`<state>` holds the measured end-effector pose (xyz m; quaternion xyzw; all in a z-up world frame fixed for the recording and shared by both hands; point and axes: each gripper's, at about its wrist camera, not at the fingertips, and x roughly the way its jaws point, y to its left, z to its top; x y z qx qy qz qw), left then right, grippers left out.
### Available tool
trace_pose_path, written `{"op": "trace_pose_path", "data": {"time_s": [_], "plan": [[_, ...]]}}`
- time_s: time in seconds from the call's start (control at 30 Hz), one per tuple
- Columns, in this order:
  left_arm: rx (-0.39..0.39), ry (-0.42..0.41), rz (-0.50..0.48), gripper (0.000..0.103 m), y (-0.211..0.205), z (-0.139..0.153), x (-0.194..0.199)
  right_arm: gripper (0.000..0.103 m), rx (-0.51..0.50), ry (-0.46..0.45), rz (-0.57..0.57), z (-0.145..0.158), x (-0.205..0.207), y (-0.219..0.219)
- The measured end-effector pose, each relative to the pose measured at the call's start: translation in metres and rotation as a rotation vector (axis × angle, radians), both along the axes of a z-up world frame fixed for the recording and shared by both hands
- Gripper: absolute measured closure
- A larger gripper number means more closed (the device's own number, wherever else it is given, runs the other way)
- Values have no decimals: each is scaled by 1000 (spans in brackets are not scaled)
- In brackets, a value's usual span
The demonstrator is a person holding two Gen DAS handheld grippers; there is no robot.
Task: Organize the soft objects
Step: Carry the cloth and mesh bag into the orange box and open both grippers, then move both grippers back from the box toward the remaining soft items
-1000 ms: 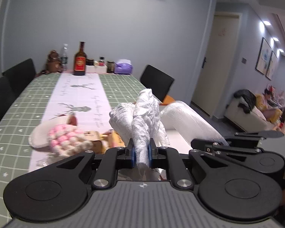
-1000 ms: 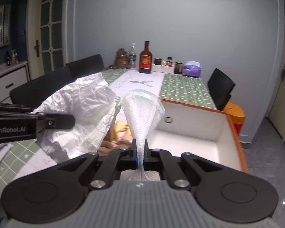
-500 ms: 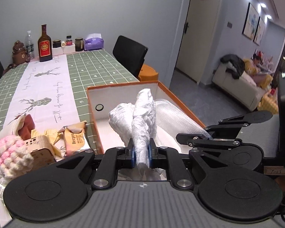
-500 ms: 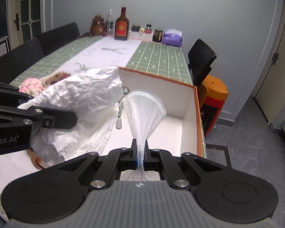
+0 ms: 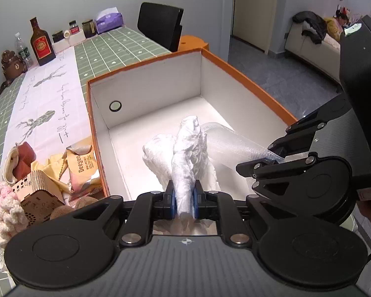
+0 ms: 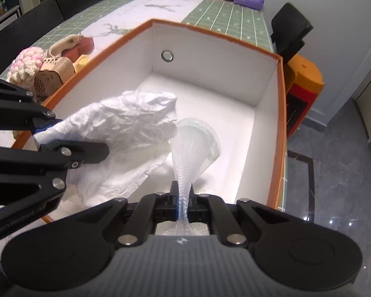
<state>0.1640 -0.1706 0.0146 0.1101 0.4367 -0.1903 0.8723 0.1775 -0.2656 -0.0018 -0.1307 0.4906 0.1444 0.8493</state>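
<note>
Orange-rimmed white box (image 5: 247,79), green-checked tablecloth (image 5: 116,47)

The crumpled white sheet (image 6: 126,121) looked like thin, creased paper or film, matt with a faint sheen along its folds. The clear bubble-textured wrap (image 6: 192,148) was translucent plastic, finely dimpled. The box (image 5: 145,79) appeared to be cardboard, smooth matt white inside with an orange edge. The left gripper (image 5: 183,198) was matt black plastic with bright metal screw heads and blue pads; the right gripper (image 6: 183,205) had the same finish and a ribbed grey body. The pink-and-cream knitted piece (image 5: 2,205) was knobbly yarn. The little radio (image 5: 37,193) looked like pale, laser-cut wood. The tablecloth (image 5: 116,44) seemed smooth and matt.
</note>
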Motion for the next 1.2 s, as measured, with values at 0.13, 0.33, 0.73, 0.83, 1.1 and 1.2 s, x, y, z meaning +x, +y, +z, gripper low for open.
{"op": "trace_pose_path", "data": {"time_s": [0.13, 0.33, 0.73, 0.83, 1.1, 1.2], "plan": [[6, 40, 7, 88, -2, -4, 6, 102, -7, 46, 9, -7, 6, -1], [27, 71, 12, 88, -4, -9, 11, 100, -29, 86, 14, -14, 9, 1], [-7, 99, 90, 73, 0, -4, 12, 77, -34, 122, 16, -9, 9, 2], [-17, 85, 94, 62, 2, 1, 11, 72, -50, 111, 25, -3, 7, 4], [-52, 35, 87, 42, 11, 23, 2, 59, -82, 77, 37, 16, -4, 6], [-63, 15, 89, 39, 14, 31, -1, 50, -95, 54, 30, 24, -8, 8]]}}
